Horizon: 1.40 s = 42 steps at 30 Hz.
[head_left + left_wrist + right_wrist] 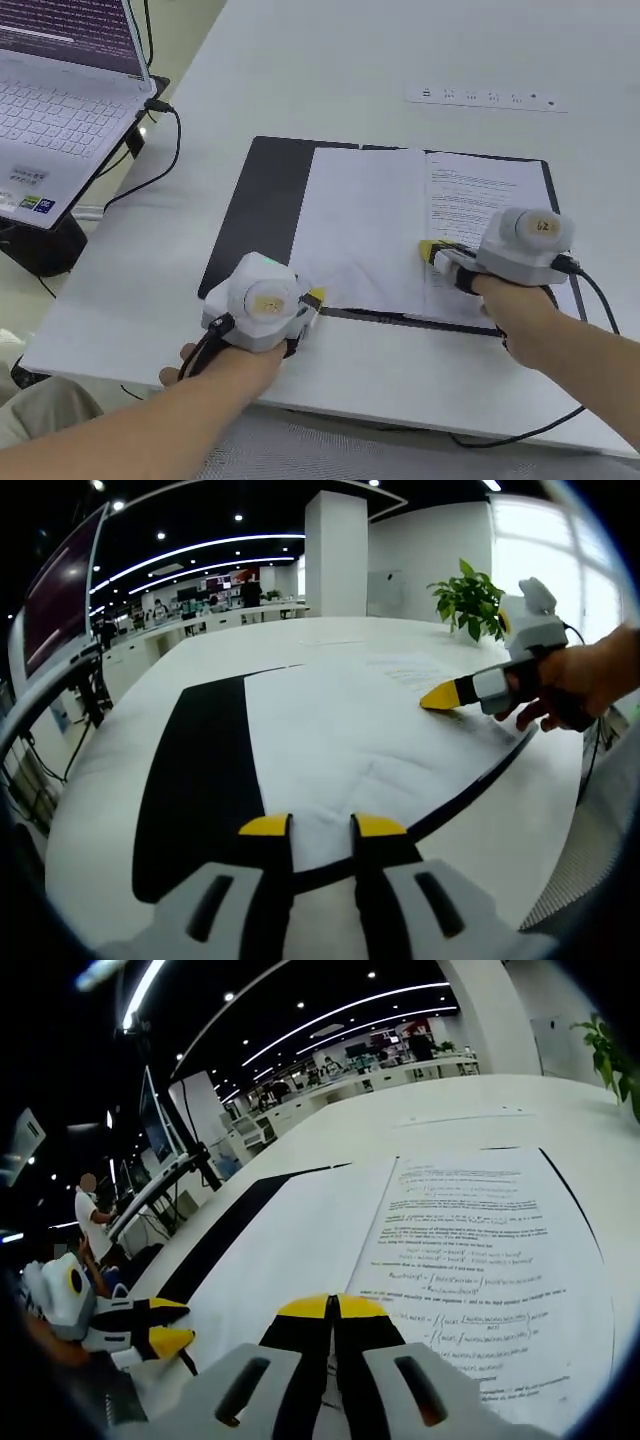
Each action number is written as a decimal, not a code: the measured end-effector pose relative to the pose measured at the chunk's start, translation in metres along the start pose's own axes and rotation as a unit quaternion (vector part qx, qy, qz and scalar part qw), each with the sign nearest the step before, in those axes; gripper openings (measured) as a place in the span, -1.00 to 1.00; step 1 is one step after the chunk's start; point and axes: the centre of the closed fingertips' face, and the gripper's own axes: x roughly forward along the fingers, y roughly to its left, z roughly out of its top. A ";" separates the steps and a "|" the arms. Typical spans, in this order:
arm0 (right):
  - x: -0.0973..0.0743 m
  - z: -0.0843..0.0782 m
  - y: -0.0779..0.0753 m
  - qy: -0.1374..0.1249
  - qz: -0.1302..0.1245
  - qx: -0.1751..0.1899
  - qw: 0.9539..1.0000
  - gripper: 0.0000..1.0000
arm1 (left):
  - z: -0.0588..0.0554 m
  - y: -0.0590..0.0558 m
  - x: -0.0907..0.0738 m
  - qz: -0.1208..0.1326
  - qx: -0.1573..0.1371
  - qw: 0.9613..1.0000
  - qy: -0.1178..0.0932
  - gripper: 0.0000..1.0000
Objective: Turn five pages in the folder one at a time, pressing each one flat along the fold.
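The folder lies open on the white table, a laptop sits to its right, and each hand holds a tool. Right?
Not quite: the head view shows the laptop to the left of the folder. The rest holds: it lies open on the white table, and the person holds the left tool and the right tool.

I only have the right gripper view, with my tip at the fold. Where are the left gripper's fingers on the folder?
Observer: The left gripper is at the near edge of the blank left page. Its fingers are open, with the page's edge between them.
Operator: Is that page lying flat?
Observer: Not quite. A crease runs across its near part.
Operator: How much fold is left behind my tip?
Observer: Little. The right gripper sits at the fold's near part, a short way from the folder's near edge.
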 end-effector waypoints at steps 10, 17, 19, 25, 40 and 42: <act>-0.017 -0.019 0.010 0.017 0.006 0.006 1.000 -1.00 | 0.001 -0.001 -0.002 0.000 -0.002 1.000 -0.001 -0.57; -0.031 -0.039 0.021 0.036 0.027 0.010 0.999 -1.00 | 0.002 -0.001 -0.004 0.000 -0.006 1.000 -0.001 -0.57; -0.037 -0.046 0.026 0.044 0.035 0.008 0.998 -1.00 | 0.002 -0.001 -0.004 -0.001 -0.007 1.000 -0.001 -0.57; -0.052 -0.064 0.033 0.062 0.049 0.014 0.997 -1.00 | 0.001 -0.001 -0.004 -0.001 -0.005 1.000 0.000 -0.57; -0.100 -0.044 0.055 0.005 0.068 0.078 0.995 -1.00 | 0.001 -0.001 -0.004 -0.001 -0.009 1.000 0.006 -0.57; -0.110 -0.034 0.055 -0.015 0.065 0.084 0.994 -1.00 | 0.002 -0.001 -0.004 -0.002 -0.012 1.000 0.012 -0.57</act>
